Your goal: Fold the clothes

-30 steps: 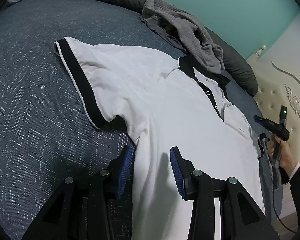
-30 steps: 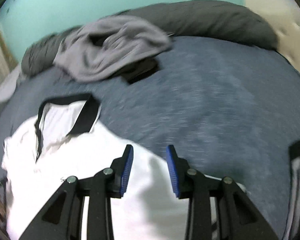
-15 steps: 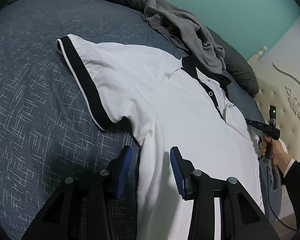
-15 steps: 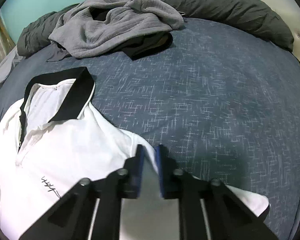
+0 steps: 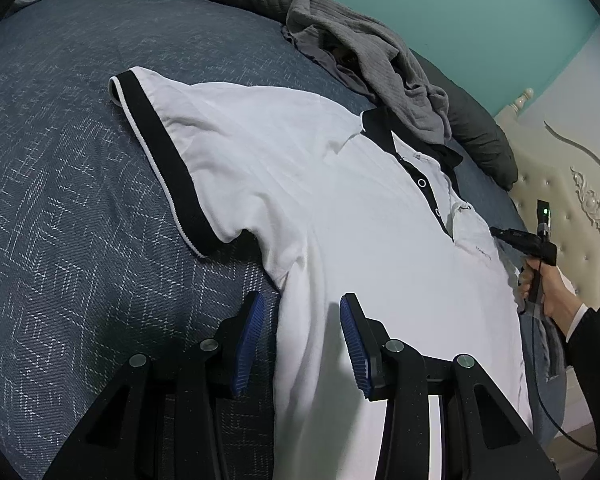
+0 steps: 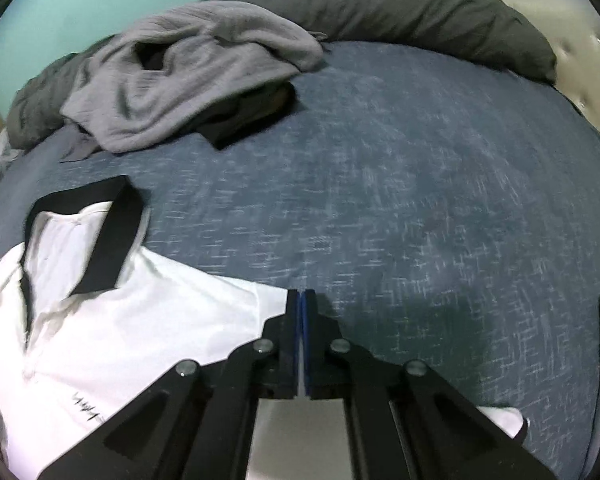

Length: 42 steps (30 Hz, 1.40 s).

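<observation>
A white polo shirt [image 5: 340,220] with black collar and cuffs lies face up on the blue-grey bedcover [image 5: 60,200]. My left gripper [image 5: 302,340] hovers open at the shirt's side edge just below the armpit. The seam runs between its blue pads [image 5: 248,344], which do not press on it. My right gripper [image 6: 302,308] is shut on the shirt's white fabric [image 6: 140,320] at the shoulder edge, past the collar [image 6: 112,236]. In the left wrist view the right gripper [image 5: 504,236] sits at the shirt's far side, held by a hand [image 5: 548,292].
A crumpled grey garment [image 6: 188,72] lies over something black beyond the collar. A dark grey bolster [image 6: 420,12] runs along the bed's far edge. A cream tufted headboard [image 5: 572,208] and a teal wall [image 5: 480,8] stand behind. Bare bedcover [image 6: 420,200] stretches right of the shirt.
My right gripper's jaws went from open to shut on the shirt's shoulder fabric while it moved down and forward. The left gripper kept its place and opening.
</observation>
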Tool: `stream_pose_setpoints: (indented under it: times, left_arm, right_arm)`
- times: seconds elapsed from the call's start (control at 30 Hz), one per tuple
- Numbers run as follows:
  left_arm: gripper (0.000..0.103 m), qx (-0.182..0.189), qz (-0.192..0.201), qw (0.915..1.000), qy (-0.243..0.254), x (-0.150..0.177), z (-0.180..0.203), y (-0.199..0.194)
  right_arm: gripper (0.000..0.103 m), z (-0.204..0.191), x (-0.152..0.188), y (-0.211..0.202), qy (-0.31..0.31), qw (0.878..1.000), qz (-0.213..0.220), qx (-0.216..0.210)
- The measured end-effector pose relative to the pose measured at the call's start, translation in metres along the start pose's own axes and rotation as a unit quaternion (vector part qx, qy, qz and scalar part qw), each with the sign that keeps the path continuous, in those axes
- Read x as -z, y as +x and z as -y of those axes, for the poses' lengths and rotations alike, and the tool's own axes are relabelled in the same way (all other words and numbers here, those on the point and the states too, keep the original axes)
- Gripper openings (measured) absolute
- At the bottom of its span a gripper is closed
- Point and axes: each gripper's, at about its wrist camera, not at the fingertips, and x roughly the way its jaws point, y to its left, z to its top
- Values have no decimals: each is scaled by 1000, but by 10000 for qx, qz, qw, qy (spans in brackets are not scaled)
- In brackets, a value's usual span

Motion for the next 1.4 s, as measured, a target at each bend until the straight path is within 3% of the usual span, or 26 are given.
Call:
stream_pose_setpoints:
  times: [0.2,0.47,0.53,0.6,0.63,0.83,0.9,1.0,1.23,1.33,1.37,1.4]
  left_arm:
    - [43,16,-2,10000,-13,-1,-1,0]
    - [43,22,6,10000,-11,0,-1,-1]
    - [43,21,4,10000,-10,0,-1,-1]
    - [43,18,1,10000,-8,0,-1,-1]
    - [43,17,-1,10000,-7,0,-1,-1]
    - [43,30,-9,10000,0,0,-1,0]
    - [43,37,-15,10000,0,0,-1,0]
    - [43,48,-21,10000,9,0,-2,-1]
    - [43,73,-52,10000,17,1,-3,0]
    - [43,82,-56,10000,10,1,-3,-1]
    - [43,82,-55,10000,8,1,-3,-1]
    - [43,81,-55,10000,9,1,-3,-1]
  right_arm:
    - [0,7,4,7,337,9991,3,252]
    - [2,0,-5,5,272,9995,-73,-159]
    - [9,-2,-12,-5,219,9992,222,-254]
    - [38,-10,-19,-9,113,9987,297,-397]
    - [38,-15,-22,-8,29,9985,283,-474]
    - [38,-53,-26,11,-804,9959,-41,-421]
    - [18,-56,-26,18,-820,9955,-110,-462]
    - [0,-58,-26,27,-782,9957,-202,-457]
    - [0,-44,-37,32,-191,9990,90,-399]
    - [0,-48,-39,27,-297,9952,198,-917]
    - [4,-48,-40,26,-291,9938,180,-1062]
    - [21,-49,-41,27,-312,9939,97,-1049]
